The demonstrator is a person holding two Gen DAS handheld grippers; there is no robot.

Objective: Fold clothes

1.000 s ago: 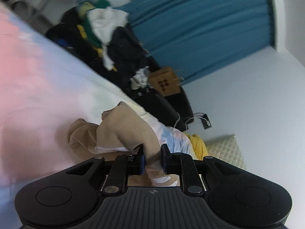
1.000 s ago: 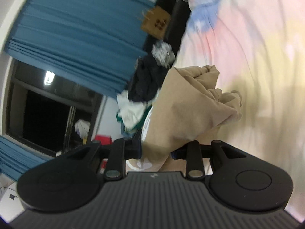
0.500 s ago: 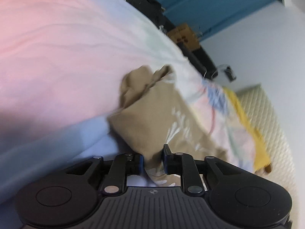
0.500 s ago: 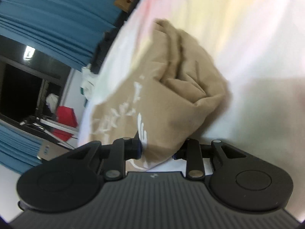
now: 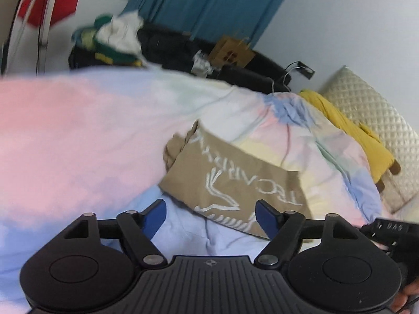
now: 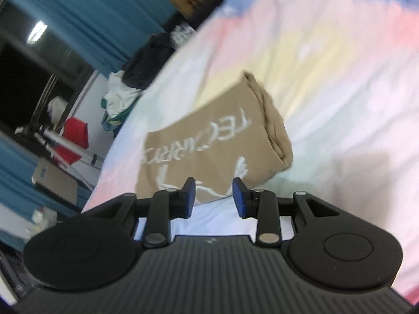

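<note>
A tan garment (image 5: 235,180) with white lettering lies folded on the pastel bedspread (image 5: 78,136). In the left wrist view its near edge sits just ahead of my left gripper (image 5: 210,214). That gripper's blue pads stand wide apart and are still opening, and nothing is pressed between them. In the right wrist view the same tan garment (image 6: 217,141) lies on the bedspread (image 6: 327,65) in front of my right gripper (image 6: 214,196). Its jaws are opening too, with the cloth's edge ahead of the pads and not gripped.
Behind the bed lie a pile of dark, white and green clothes (image 5: 117,36), a brown cardboard tag (image 5: 230,52) and a blue curtain (image 5: 209,0). A yellow cloth (image 5: 348,136) and a quilted pillow (image 5: 374,120) lie at the right. A red item (image 6: 73,136) stands beyond the bed.
Both grippers held the bunched tan garment a second ago. They brought it down onto the bedspread and let go; it now lies flat and both jaws have spread.
</note>
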